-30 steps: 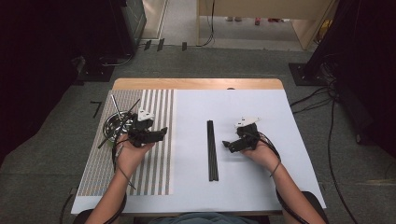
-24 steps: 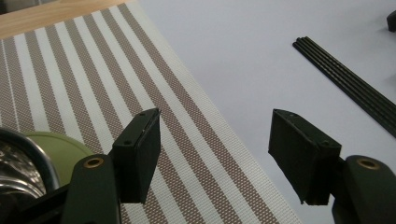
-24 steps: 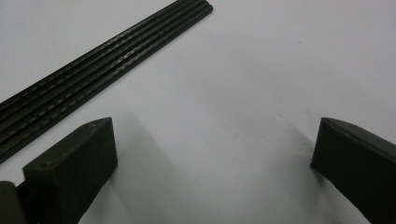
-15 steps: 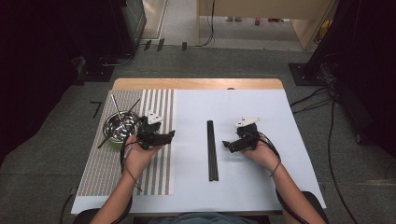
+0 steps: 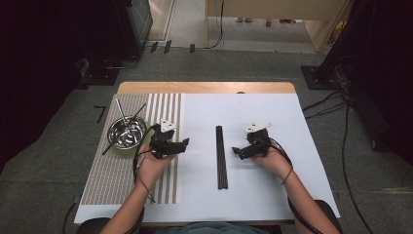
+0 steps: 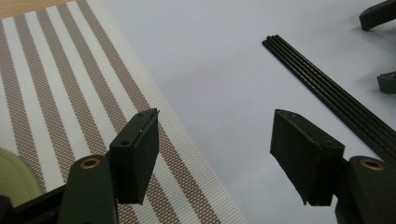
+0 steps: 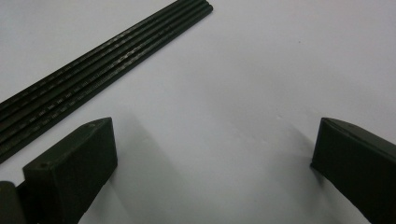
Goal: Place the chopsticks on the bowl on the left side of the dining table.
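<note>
White table (image 5: 292,185), striped woven mat (image 5: 122,170), ribbed black sticks (image 5: 221,156)

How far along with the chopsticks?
Done: some sticks already stand in the shiny metal bowl. In hand: nothing; the left hand-held gripper and right hand-held gripper are open beside the black chopsticks. Left: grasping those, probably moving them.

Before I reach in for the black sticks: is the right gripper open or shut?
Open. In its own view the right gripper has its jaws standing wide apart over bare white table, with the black sticks off to one side.
</note>
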`<state>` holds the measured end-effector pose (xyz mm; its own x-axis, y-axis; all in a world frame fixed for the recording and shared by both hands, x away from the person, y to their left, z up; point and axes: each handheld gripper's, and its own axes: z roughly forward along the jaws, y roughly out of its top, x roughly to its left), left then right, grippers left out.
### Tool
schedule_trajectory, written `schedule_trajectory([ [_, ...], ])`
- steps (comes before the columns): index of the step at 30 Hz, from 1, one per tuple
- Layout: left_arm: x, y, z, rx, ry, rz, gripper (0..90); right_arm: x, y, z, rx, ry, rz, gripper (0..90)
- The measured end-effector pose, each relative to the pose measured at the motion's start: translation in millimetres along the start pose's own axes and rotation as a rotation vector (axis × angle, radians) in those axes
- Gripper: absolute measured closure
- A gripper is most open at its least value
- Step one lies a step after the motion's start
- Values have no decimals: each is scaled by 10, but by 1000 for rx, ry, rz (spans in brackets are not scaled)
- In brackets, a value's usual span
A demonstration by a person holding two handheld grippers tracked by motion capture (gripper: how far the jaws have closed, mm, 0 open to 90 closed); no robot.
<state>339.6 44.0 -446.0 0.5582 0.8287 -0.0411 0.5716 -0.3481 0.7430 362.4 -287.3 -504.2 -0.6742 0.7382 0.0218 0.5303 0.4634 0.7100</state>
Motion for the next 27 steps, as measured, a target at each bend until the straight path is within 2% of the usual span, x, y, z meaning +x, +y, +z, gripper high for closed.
schedule_trajectory([
  [10, -169, -17, 88, -13, -11, 28, 331, 0, 0, 0, 0, 0, 1, 0],
  [16, -236, -44, 150, -10, -41, 7, 329, 0, 1, 0, 1, 0, 1, 0],
  [27, -370, -87, 240, 2, -48, 34, 322, 0, 1, 0, 1, 0, 0, 0],
])
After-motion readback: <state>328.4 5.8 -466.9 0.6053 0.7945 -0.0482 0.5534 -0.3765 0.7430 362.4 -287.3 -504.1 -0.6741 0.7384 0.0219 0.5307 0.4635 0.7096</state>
